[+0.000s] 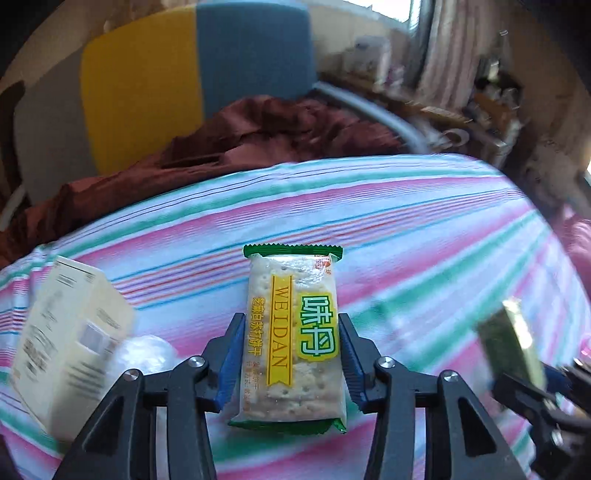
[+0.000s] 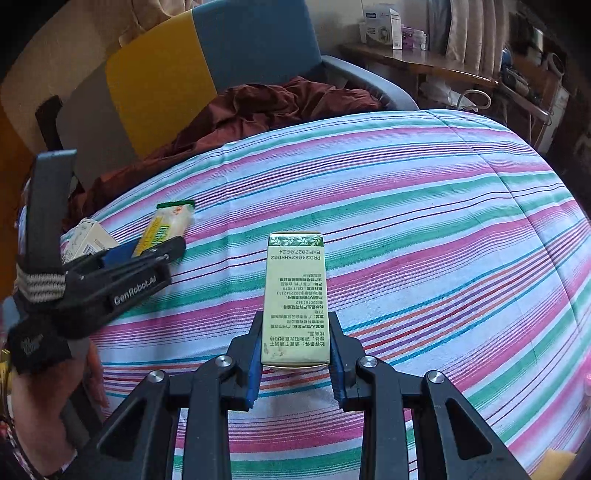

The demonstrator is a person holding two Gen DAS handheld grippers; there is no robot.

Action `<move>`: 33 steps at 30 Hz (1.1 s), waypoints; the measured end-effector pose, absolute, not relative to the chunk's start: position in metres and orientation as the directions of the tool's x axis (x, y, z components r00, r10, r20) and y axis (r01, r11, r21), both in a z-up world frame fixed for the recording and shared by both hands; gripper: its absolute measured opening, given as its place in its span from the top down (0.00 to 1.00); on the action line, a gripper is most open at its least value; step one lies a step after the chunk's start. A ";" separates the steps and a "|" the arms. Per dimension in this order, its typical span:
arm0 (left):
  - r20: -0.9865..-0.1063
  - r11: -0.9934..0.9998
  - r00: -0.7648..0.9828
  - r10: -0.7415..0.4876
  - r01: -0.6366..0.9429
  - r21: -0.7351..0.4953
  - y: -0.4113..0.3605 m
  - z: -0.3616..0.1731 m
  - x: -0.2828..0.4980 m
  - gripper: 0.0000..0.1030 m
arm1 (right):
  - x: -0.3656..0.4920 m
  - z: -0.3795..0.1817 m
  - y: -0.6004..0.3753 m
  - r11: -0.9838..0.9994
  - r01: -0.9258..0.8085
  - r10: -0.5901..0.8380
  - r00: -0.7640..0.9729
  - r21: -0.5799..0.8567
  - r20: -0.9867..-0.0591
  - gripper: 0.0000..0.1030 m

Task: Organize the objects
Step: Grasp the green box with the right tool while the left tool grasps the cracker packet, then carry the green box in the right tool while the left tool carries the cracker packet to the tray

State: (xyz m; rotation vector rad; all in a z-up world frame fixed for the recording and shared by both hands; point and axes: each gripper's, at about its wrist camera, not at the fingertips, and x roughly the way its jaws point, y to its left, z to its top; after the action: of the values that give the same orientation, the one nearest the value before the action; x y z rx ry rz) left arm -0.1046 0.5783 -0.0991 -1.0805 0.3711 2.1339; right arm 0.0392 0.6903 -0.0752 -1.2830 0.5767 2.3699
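Observation:
My left gripper point(image 1: 291, 325) is shut on a green-edged cracker packet point(image 1: 291, 332) marked WEIDAN, held lengthwise above the striped bedsheet point(image 1: 424, 229). A cream box point(image 1: 70, 343) lies to its left, with a clear plastic wrap point(image 1: 144, 354) beside it. My right gripper point(image 2: 295, 325) is shut on a pale green box point(image 2: 293, 295) with printed text, just over the sheet point(image 2: 424, 206). In the right wrist view the left gripper point(image 2: 166, 251) sits at far left with the cracker packet point(image 2: 166, 225) and cream box point(image 2: 88, 240). In the left wrist view the green box point(image 1: 513, 339) shows blurred at right.
A dark red cloth point(image 2: 266, 107) is heaped on a yellow, blue and grey chair point(image 2: 207, 59) behind the bed. A wooden shelf point(image 2: 417, 59) with boxes stands at the back right, and curtains point(image 2: 472, 33) hang beyond it.

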 end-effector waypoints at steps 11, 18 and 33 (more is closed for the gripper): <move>-0.801 -0.714 -0.430 0.417 -0.700 0.005 0.586 -0.105 -0.089 0.39 | 0.042 -0.084 0.696 -0.823 -0.535 0.117 -0.493 0.194 -0.862 0.71; -0.769 -0.665 -0.432 0.472 -0.747 0.011 0.572 -0.099 -0.055 0.52 | 0.043 -0.082 0.697 -0.821 -0.540 0.130 -0.495 0.187 -0.859 0.71; -0.654 -0.634 -0.474 0.589 -0.774 -0.010 0.489 -0.065 0.017 0.53 | 0.034 -0.083 0.677 -0.857 -0.495 0.147 -0.501 0.143 -0.853 0.71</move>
State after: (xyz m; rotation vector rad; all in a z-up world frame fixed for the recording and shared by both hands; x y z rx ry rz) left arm 0.0168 0.4887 -0.0654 -0.8025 0.3671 2.1380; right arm 0.0337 0.6769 -0.0827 -1.2995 0.5285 2.3767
